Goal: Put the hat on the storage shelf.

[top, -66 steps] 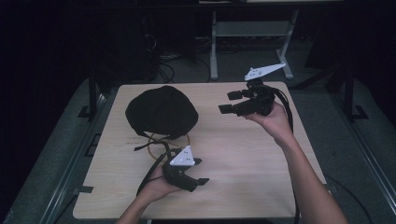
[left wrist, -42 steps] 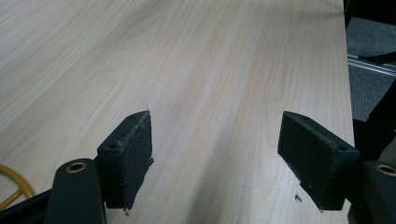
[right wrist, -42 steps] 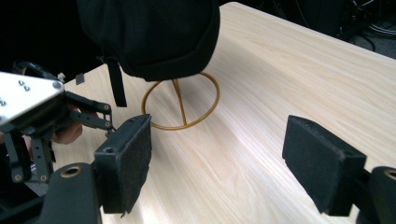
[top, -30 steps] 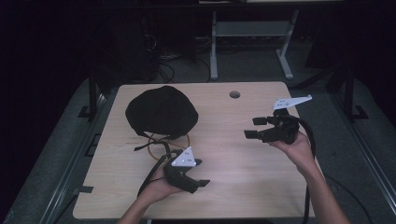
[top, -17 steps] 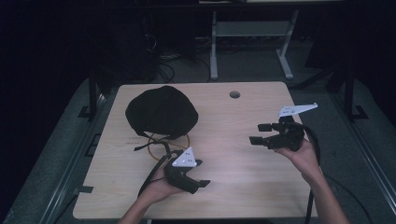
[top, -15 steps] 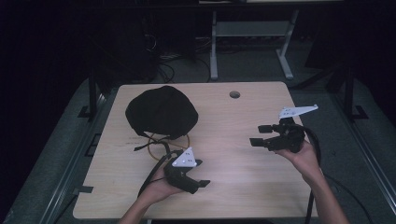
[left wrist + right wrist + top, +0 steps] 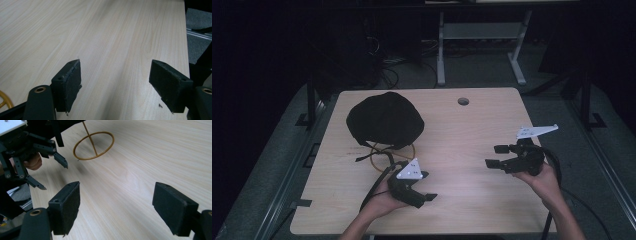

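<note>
Both grippers were empty at this point. Left gripper [image 7: 424, 196] sat low at the near edge of the surface [image 7: 472, 125], jaws spread wide with only bare wood between them in the left gripper view. Right gripper [image 7: 494, 156] hovered over the right side of the surface, jaws also wide open, nothing between the pads; it pointed leftward across the surface toward the other hand. The black cap [image 7: 384, 120] lay dome-up at the far left of the surface, well apart from both grippers. A yellow ring [image 7: 393, 152] poked out from under its near edge, along with a dark strap [image 7: 374, 155]; the right gripper view showed the ring [image 7: 93, 145] lying flat on the wood with a thin yellow rod crossing it, just past the left gripper [image 7: 53, 162]. Judging by the layout, the cap looked like the work item and neither gripper touched it, so no grasp or move was in hand; I'd read this as a rest or reset pose. Left to do: approach, close on the cap or ring, and whatever placement follows. Couldn't tell how the ring attaches to the cap.
</note>
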Motion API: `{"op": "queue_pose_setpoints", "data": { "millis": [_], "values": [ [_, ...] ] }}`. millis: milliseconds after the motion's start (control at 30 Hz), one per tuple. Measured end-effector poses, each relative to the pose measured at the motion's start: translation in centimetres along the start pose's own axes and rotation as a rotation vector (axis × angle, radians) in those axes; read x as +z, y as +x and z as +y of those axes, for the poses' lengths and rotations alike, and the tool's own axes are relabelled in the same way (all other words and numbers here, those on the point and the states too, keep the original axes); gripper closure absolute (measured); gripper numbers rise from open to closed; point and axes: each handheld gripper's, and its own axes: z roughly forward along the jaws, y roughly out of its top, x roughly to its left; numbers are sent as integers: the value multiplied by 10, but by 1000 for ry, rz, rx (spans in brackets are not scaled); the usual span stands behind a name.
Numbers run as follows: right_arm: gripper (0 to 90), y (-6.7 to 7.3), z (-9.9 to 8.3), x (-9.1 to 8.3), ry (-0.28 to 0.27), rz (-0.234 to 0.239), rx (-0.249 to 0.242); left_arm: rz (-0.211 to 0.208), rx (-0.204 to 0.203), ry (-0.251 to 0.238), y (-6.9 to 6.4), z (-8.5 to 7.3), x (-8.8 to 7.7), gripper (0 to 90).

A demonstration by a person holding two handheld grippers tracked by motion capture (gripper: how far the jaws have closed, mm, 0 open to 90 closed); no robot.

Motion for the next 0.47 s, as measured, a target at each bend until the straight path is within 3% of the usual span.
{"op": "queue_pose_setpoints", "data": {
  "millis": [467],
  "values": [
    [202, 9, -36, -9, -5, -26, 11, -4, 5, 4, 0, 1, 2, 254]
  ]
}}
